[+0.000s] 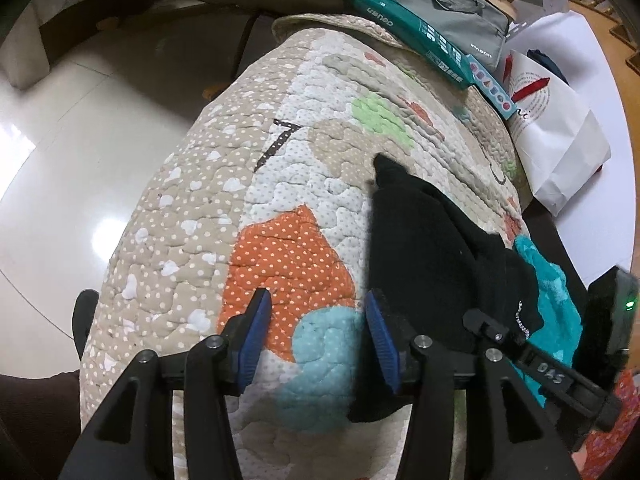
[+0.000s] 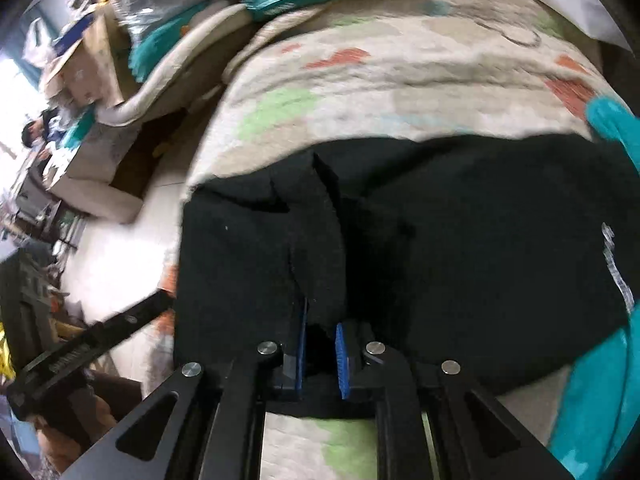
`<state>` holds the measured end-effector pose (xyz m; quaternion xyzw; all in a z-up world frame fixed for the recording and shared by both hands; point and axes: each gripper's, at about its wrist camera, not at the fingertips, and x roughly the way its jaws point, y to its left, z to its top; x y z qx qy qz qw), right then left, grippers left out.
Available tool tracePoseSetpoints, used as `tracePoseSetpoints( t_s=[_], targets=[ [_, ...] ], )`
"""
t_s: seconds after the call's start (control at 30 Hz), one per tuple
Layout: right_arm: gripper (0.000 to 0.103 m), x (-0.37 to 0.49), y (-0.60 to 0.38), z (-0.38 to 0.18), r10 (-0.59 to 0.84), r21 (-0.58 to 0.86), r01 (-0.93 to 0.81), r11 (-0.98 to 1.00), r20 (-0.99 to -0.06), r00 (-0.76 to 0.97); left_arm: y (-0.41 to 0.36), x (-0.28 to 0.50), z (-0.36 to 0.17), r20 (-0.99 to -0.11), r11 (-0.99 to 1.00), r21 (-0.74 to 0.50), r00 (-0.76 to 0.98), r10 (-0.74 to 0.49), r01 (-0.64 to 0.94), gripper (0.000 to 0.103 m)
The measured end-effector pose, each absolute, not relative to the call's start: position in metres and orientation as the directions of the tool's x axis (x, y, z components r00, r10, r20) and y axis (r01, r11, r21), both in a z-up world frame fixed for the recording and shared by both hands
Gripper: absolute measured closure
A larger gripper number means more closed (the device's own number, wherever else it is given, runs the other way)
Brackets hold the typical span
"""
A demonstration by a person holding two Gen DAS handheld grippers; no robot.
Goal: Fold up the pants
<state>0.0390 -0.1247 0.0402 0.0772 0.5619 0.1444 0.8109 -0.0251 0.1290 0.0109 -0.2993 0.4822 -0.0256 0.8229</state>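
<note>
One quilt (image 1: 280,184) with orange, green and pale blue patches covers the work surface and fills most of both views. One pair of black pants (image 1: 432,248) lies on its right part, partly folded, with white lettering near the right edge; in the right wrist view the pants (image 2: 460,240) span the middle of the picture. One teal cloth (image 1: 556,288) lies just right of the pants, touching them. At the far right stand one white bag (image 1: 560,136), one grey case (image 1: 456,12) and one green box (image 1: 416,36).

Left gripper (image 1: 318,334): jaws wide apart over the quilt's near edge, holding nothing; its right finger sits at the pants' left edge.

Right gripper (image 2: 322,344): jaws nearly closed, pinching a raised fold of the pants at their near edge. This view is motion-blurred.
</note>
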Motion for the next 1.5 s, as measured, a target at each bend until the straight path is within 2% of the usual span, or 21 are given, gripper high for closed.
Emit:
tracePoseSetpoints(
  t_s=[0.13, 0.17, 0.2, 0.3, 0.37, 0.5, 0.63, 0.7, 0.73, 0.77, 0.87, 0.9, 1.0, 1.03, 1.07, 1.13, 1.23, 1.27, 1.33, 1.4, 1.5],
  targets=[
    [0.069, 0.042, -0.134, 0.039, 0.354, 0.339, -0.102, 0.935, -0.878, 0.323, 0.128, -0.026, 0.011, -0.781, 0.829, -0.507, 0.532, -0.325, -0.237, 0.054],
    [0.051, 0.042, -0.135, 0.045, 0.34, 0.329, -0.093, 0.94, -0.877, 0.341, 0.128, -0.026, 0.011, -0.783, 0.83, -0.504, 0.532, -0.323, -0.238, 0.054],
    [0.037, 0.041, -0.134, 0.054, 0.317, 0.308, -0.087, 0.947, -0.868, 0.382, 0.129, -0.027, 0.011, -0.784, 0.83, -0.503, 0.531, -0.321, -0.241, 0.054],
    [0.037, 0.037, -0.129, 0.084, 0.269, 0.249, -0.11, 0.962, -0.815, 0.513, 0.13, -0.026, 0.009, -0.785, 0.826, -0.506, 0.529, -0.322, -0.249, 0.054],
    [0.037, 0.038, -0.118, 0.099, 0.297, 0.252, -0.158, 0.955, -0.784, 0.545, 0.129, -0.026, 0.009, -0.784, 0.825, -0.509, 0.528, -0.326, -0.247, 0.054],
    [0.038, 0.06, -0.076, 0.096, 0.477, 0.384, -0.289, 0.877, -0.771, 0.422, 0.124, -0.03, 0.012, -0.745, 0.799, -0.563, 0.549, -0.38, -0.212, 0.054],
    [0.038, 0.099, -0.051, 0.055, 0.543, 0.475, -0.285, 0.833, -0.803, 0.246, 0.103, -0.033, 0.015, -0.707, 0.796, -0.593, 0.553, -0.44, -0.125, 0.054],
    [0.046, 0.123, -0.059, 0.025, 0.545, 0.512, -0.199, 0.836, -0.819, 0.179, 0.091, -0.032, 0.01, -0.711, 0.8, -0.591, 0.532, -0.46, -0.098, 0.054],
    [0.064, 0.13, -0.068, 0.021, 0.541, 0.517, -0.165, 0.84, -0.817, 0.2, 0.085, -0.031, 0.006, -0.725, 0.809, -0.58, 0.514, -0.458, -0.098, 0.054],
    [0.076, 0.135, -0.083, 0.023, 0.513, 0.501, -0.112, 0.858, -0.819, 0.257, 0.081, -0.03, 0.002, -0.743, 0.82, -0.564, 0.495, -0.45, -0.101, 0.054],
    [0.083, 0.136, -0.112, 0.029, 0.46, 0.49, 0.001, 0.872, -0.819, 0.344, 0.072, -0.032, 0.005, -0.761, 0.856, -0.511, 0.503, -0.409, -0.078, 0.054],
    [0.081, 0.134, -0.112, 0.037, 0.453, 0.484, -0.002, 0.875, -0.818, 0.356, 0.07, -0.032, 0.005, -0.767, 0.864, -0.498, 0.502, -0.399, -0.075, 0.054],
    [0.072, 0.13, -0.078, 0.059, 0.446, 0.412, -0.171, 0.895, -0.823, 0.353, 0.067, -0.03, 0.005, -0.775, 0.87, -0.486, 0.501, -0.384, -0.086, 0.054],
    [0.062, 0.131, -0.068, 0.06, 0.479, 0.431, -0.212, 0.877, -0.816, 0.324, 0.067, -0.029, 0.005, -0.778, 0.871, -0.484, 0.499, -0.382, -0.087, 0.054],
    [0.046, 0.132, -0.057, 0.059, 0.517, 0.462, -0.243, 0.853, -0.809, 0.279, 0.067, -0.028, 0.005, -0.779, 0.871, -0.483, 0.497, -0.382, -0.088, 0.054],
    [0.035, 0.139, -0.046, 0.049, 0.545, 0.49, -0.254, 0.834, -0.806, 0.231, 0.067, -0.027, 0.004, -0.779, 0.872, -0.482, 0.497, -0.382, -0.085, 0.053],
    [0.035, 0.155, -0.04, 0.026, 0.588, 0.558, -0.206, 0.804, -0.797, 0.137, 0.065, -0.027, 0.004, -0.78, 0.879, -0.471, 0.5, -0.376, -0.074, 0.053],
    [0.038, 0.161, -0.04, 0.021, 0.56, 0.531, -0.197, 0.824, -0.816, 0.144, 0.064, -0.027, 0.005, -0.782, 0.883, -0.463, 0.502, -0.371, -0.069, 0.053],
    [0.046, 0.168, -0.034, 0.026, 0.395, 0.35, -0.208, 0.913, -0.888, 0.237, 0.058, -0.029, 0.005, -0.788, 0.898, -0.436, 0.506, -0.35, -0.056, 0.053],
    [0.047, 0.165, -0.038, 0.039, 0.255, 0.188, -0.213, 0.959, -0.901, 0.35, 0.05, -0.028, 0.006, -0.796, 0.915, -0.402, 0.509, -0.328, -0.039, 0.052],
    [0.042, 0.147, -0.066, 0.065, 0.291, 0.232, -0.187, 0.955, -0.858, 0.424, 0.041, -0.029, 0.007, -0.801, 0.925, -0.38, 0.508, -0.317, -0.024, 0.05]
  ],
)
